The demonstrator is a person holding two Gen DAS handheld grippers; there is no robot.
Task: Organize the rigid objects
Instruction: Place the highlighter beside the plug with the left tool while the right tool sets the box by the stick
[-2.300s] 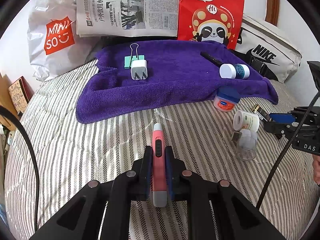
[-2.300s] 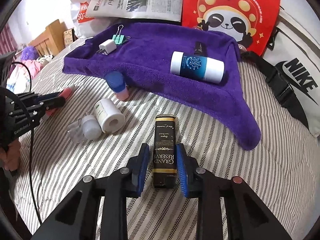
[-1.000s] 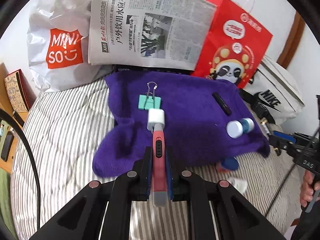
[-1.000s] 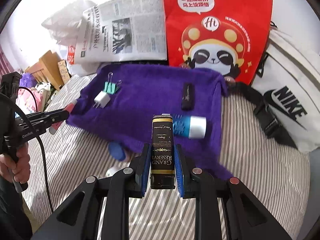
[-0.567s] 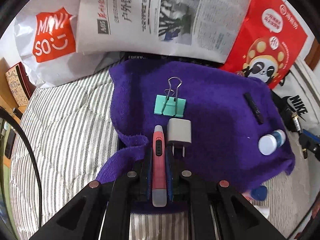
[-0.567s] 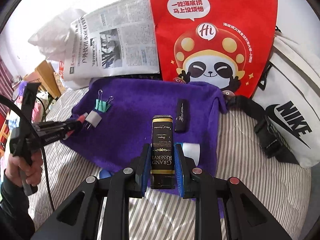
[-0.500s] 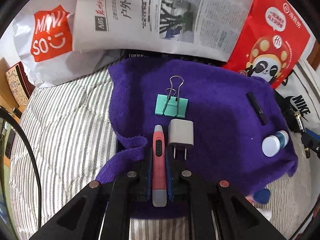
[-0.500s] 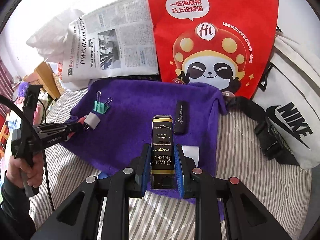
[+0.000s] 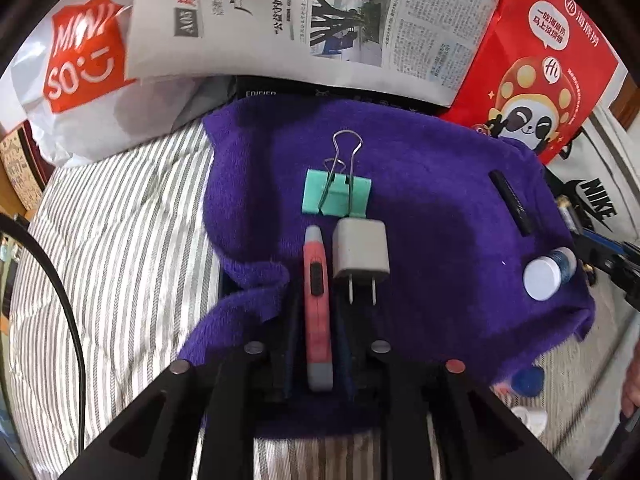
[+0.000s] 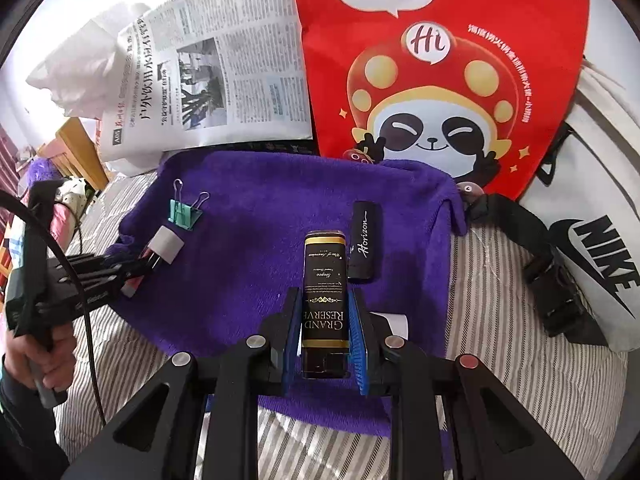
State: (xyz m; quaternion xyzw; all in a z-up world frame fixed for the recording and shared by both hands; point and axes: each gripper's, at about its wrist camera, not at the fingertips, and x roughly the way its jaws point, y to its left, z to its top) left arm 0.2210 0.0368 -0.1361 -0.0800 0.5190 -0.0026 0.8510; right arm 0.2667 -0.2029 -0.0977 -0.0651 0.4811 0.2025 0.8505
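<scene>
A pink utility knife lies on the purple towel just left of a white charger, below a green binder clip. My left gripper straddles the knife; its jaws are opening and a gap shows on each side. My right gripper is shut on a black "Grand Reserve" box, held over the towel beside a black Horizon bar. The right wrist view shows the left gripper at the towel's left edge by the charger.
A white-capped blue jar lies at the towel's right edge. A newspaper, a Miniso bag, a red panda bag and a Nike bag ring the back. Striped bedding spreads left. A blue-lidded jar sits below the towel.
The left gripper carried the pink knife from the bedding onto the towel beside the charger, and its jaws have now parted. The right gripper moved forward over the towel with the black box.
</scene>
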